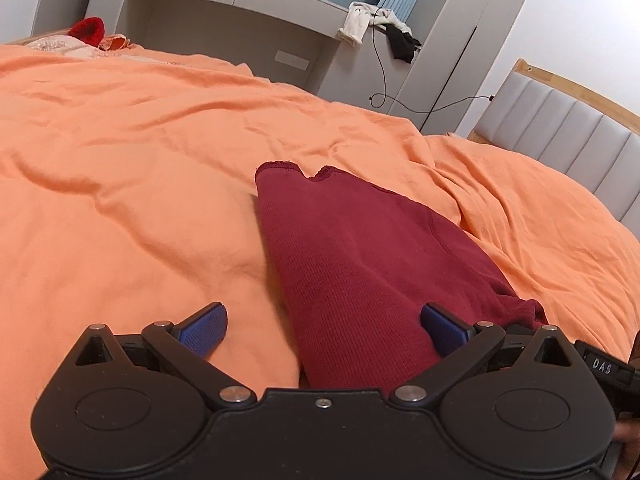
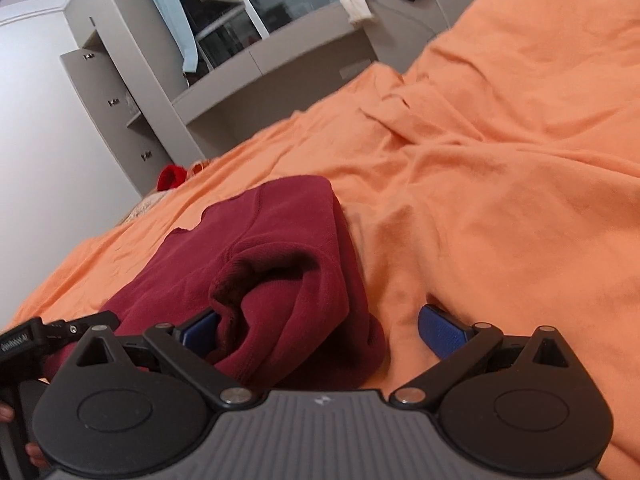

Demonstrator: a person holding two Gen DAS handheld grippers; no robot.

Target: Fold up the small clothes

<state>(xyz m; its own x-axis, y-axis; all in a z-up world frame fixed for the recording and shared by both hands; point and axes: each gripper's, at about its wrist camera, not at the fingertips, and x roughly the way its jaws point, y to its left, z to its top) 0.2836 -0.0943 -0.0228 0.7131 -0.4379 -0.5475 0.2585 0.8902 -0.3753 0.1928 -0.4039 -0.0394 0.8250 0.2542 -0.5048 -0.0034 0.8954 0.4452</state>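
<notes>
So my left gripper and right gripper both have jaws spread wide, holding nothing. That maroon knit top lies partly folded on the orange bed sheet, right under both. Looks soft, light, floppy; I'd grab the thick near hem, since it'll probably sag otherwise.

I read the garment as dark maroon with a fine ribbed knit texture and no print. The bed cover under it is plain orange. My left gripper has a black body and blue pads with a fine grid texture; my right gripper is black with a grey ribbed plate and matching blue pads. The cabinet is pale grey. A bright red item lies far off. The headboard is light grey, wood-trimmed.
</notes>
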